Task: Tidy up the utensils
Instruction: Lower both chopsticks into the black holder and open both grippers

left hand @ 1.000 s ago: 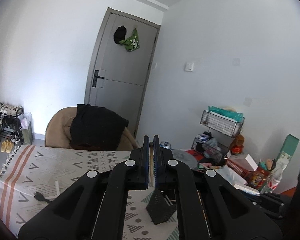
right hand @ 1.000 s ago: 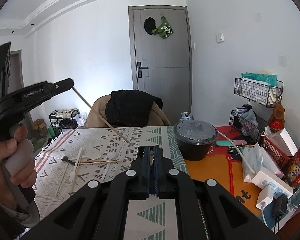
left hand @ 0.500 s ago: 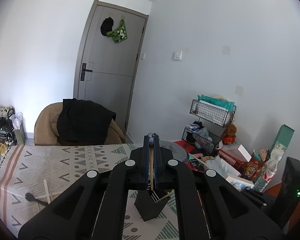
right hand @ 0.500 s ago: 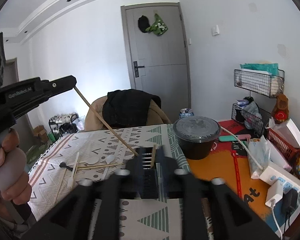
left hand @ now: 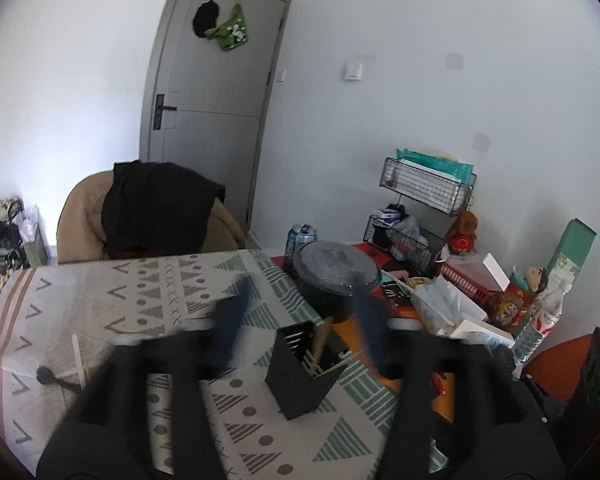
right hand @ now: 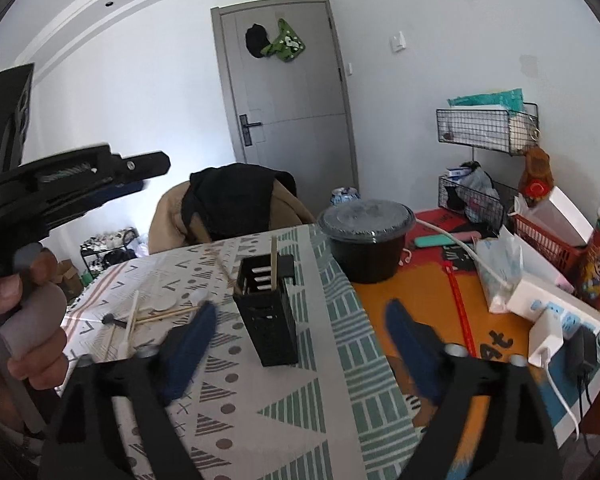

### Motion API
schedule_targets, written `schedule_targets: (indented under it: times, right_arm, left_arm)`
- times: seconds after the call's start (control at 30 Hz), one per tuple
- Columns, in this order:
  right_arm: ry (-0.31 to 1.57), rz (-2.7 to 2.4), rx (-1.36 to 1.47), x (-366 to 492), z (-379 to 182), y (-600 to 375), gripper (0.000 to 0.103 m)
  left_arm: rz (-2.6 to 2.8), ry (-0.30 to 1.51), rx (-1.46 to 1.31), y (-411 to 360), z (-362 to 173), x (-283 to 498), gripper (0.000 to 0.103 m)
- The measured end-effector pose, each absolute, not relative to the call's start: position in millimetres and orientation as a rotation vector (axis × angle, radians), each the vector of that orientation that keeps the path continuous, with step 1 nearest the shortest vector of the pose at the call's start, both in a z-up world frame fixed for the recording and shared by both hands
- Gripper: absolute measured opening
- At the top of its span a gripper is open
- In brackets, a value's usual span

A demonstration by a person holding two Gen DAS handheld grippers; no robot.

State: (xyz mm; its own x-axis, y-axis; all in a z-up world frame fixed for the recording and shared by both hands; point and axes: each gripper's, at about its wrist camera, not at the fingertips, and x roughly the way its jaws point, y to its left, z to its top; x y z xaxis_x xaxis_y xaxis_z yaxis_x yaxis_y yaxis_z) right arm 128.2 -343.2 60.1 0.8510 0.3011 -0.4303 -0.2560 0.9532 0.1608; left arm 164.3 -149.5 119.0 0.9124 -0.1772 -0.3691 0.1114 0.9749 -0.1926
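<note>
White-walled room with a grey door [left hand: 208,92] at upper centre; a patterned cloth covers the surface [left hand: 112,304] across the lower half.

Left wrist view. Left gripper [left hand: 300,328]: blurred, jaws spread wide apart, holding nothing, blue pads at either side of the lower centre. Black slotted utensil holder [left hand: 300,372]: stands upright on the cloth, lower centre, between the jaws; wooden chopsticks [left hand: 322,346] lean inside it, tips above the rim. Black-headed utensil [left hand: 44,374] and a white stick [left hand: 77,356]: lie on the cloth at lower left, well apart from the holder. Lidded black bowl [left hand: 336,276]: right of centre, behind the holder. Wire baskets [left hand: 428,188]: right, against the wall. Chair draped in black cloth [left hand: 156,208]: left of centre, behind the surface.

Right wrist view. Right gripper [right hand: 300,340]: jaws wide apart, empty, blue pads flanking the lower centre. Utensil holder [right hand: 268,312]: upright at centre, one chopstick [right hand: 274,262] standing in it, another leaning out toward the left. Loose utensils [right hand: 148,312]: white spoons, chopsticks and a black-headed piece lie together on the cloth, left of the holder. Left gripper [right hand: 100,182]: seen side-on at upper left, gripped by a hand [right hand: 24,316] at the left edge. Black bowl [right hand: 366,236]: right of centre, near the holder. Power strip [right hand: 556,312]: lower right on the orange mat.
</note>
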Motion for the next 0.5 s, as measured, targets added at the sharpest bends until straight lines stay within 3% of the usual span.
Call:
schedule_targets:
  times: [0.13,0.23,0.5]
  right_arm:
    - [0.490,0.298,0.120,131.9,50.0,-339.1,0.095]
    - [0.497,0.296,0.140,135.6,44.3,-334.4,0.095]
    - [0.478,0.287,0.153,136.0,37.0,-316.3,0.095]
  left_arm:
    - [-0.110,0.400,-0.181,-132.4,108.5,156.0,0.087]
    - [-0.090,0.395,-0.195,-115.9,101.1,146.6,0.095]
    - [0.055,0.430,-0.178,-79.7,84.3,132.1,0.097]
